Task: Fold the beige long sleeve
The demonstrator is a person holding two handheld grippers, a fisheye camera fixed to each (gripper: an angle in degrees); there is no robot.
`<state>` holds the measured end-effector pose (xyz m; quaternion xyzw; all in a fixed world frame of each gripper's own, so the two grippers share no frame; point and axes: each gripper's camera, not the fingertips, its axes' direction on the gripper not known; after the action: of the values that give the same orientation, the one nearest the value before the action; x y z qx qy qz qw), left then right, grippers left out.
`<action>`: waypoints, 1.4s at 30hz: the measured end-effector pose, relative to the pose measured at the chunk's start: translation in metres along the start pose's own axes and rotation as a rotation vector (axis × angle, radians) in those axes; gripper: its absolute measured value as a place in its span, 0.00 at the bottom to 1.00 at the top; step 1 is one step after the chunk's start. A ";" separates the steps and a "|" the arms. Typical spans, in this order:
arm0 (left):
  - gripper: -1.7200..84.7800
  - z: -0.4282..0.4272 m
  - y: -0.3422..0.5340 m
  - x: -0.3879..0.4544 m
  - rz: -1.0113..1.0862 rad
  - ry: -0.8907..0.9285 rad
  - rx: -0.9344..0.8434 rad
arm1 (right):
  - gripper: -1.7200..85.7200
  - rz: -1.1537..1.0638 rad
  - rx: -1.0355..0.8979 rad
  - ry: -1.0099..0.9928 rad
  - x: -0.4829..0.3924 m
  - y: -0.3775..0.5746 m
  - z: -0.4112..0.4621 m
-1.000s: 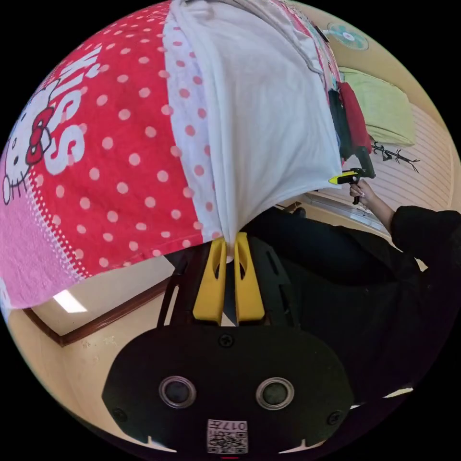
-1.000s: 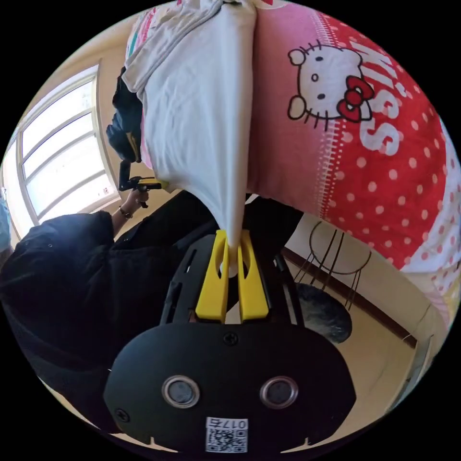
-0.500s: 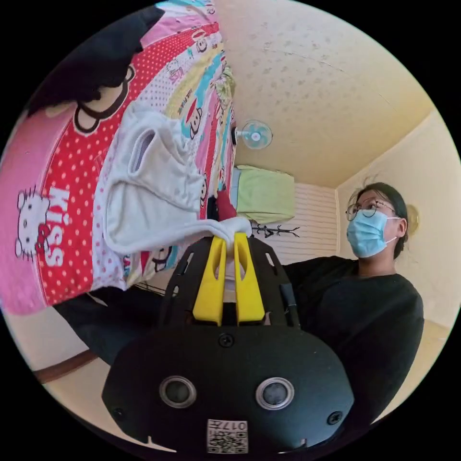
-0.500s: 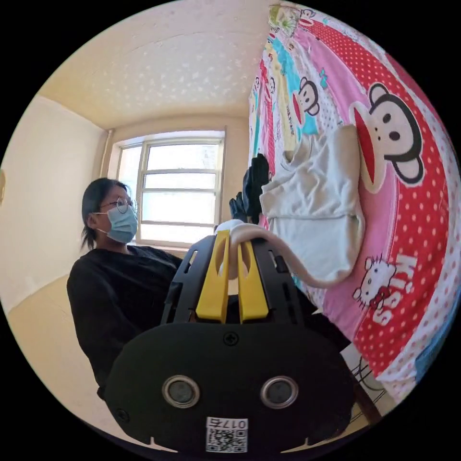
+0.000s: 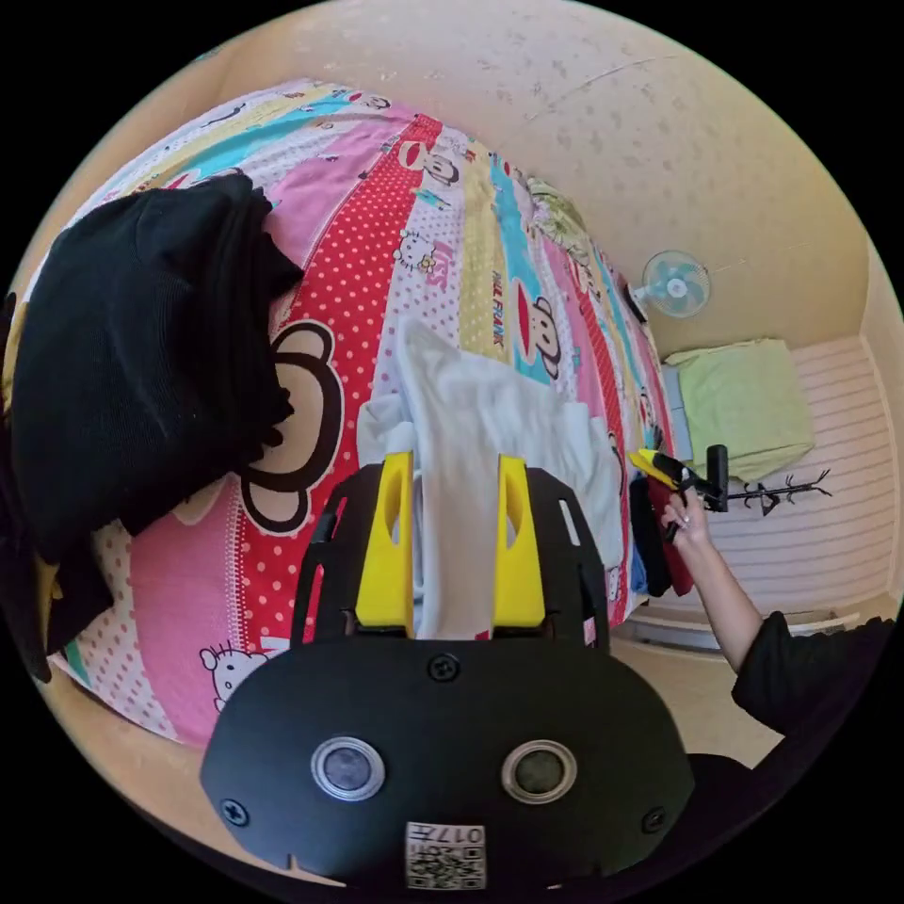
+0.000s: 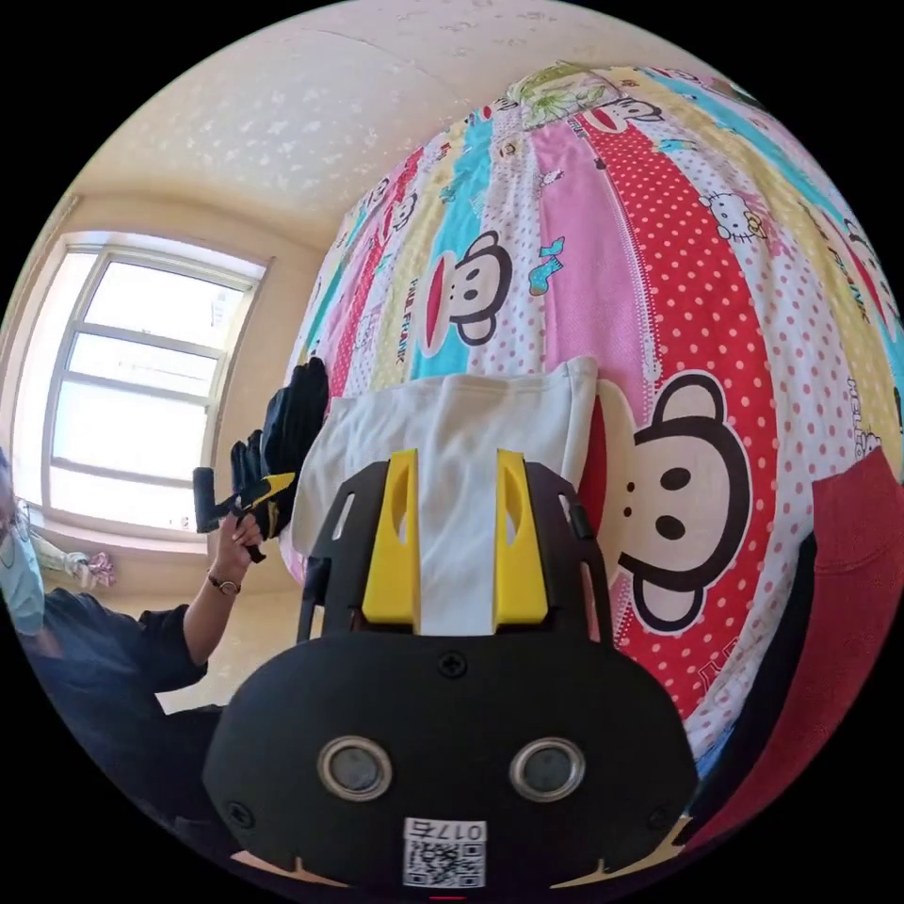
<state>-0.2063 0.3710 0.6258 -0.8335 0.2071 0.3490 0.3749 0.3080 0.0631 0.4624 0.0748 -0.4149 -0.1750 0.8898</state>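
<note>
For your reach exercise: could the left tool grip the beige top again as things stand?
Probably yes: the left tool is open right over the beige top on the bed, nothing between them.

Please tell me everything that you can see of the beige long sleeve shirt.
The beige long sleeve shirt is pale cream, soft knit-looking cloth. It lies folded into a compact, slightly rumpled shape on the cartoon-print bedsheet. In both views it sits between open yellow jaws: the left gripper and right gripper have released it.
</note>
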 end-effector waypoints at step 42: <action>0.26 0.210 0.106 0.087 -0.030 0.502 -0.195 | 0.19 0.558 0.188 -0.818 -0.053 0.309 -0.067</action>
<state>-0.3022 0.4580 0.4111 -0.9291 0.2465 0.1442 0.2352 0.4047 0.3691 0.4671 -0.0338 -0.7479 0.0927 0.6565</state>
